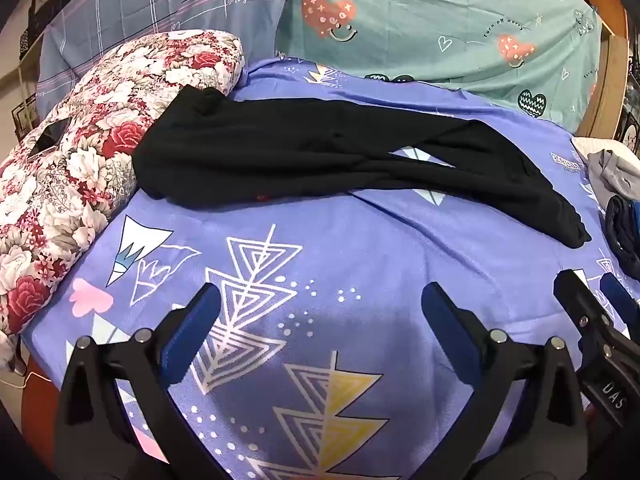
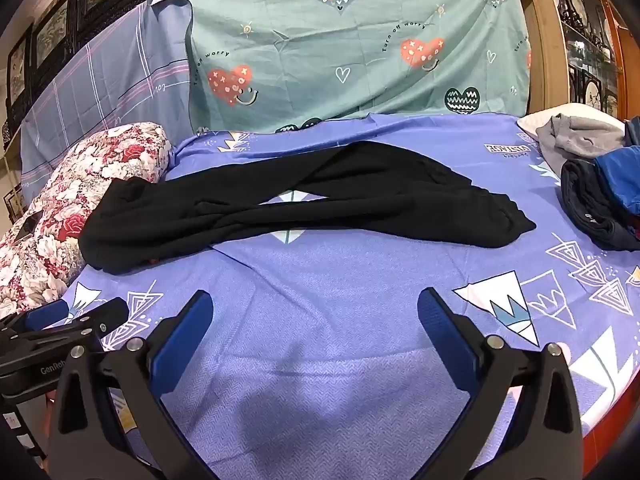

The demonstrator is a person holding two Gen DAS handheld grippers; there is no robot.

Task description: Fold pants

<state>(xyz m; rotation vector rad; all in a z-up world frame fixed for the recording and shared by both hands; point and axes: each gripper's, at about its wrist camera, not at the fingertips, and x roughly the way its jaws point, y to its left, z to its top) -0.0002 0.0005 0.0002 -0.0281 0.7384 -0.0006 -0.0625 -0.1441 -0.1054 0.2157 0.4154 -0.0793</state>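
Purple patterned sheet (image 1: 360, 248) covers the work surface, with a green heart-print cloth (image 1: 440, 20) hung behind it and a floral cushion (image 1: 80, 152) at the left. From the left wrist view, the pants (image 1: 280, 160) lie across the far half of the sheet, waist end bunched against the cushion at the left, the two legs running right and crossing loosely so a wedge of sheet shows between them; the cuffs end near the right side, short of a pile (image 1: 620, 216) of other clothes. The left gripper (image 1: 320, 308) hangs over bare sheet on the near side, fingers spread wide and holding nothing, well apart from the pants. From the right wrist view, the pants (image 2: 280, 204) look the same: rumpled, legs not aligned, no fold made. The right gripper (image 2: 316, 312) is likewise released and empty above the near sheet, with the left gripper's tip visible at its left. A dark and blue pile (image 2: 600, 200) sits at the far right. By my reading the task has barely begun: the legs need straightening and stacking, then folding, and all of that is left.
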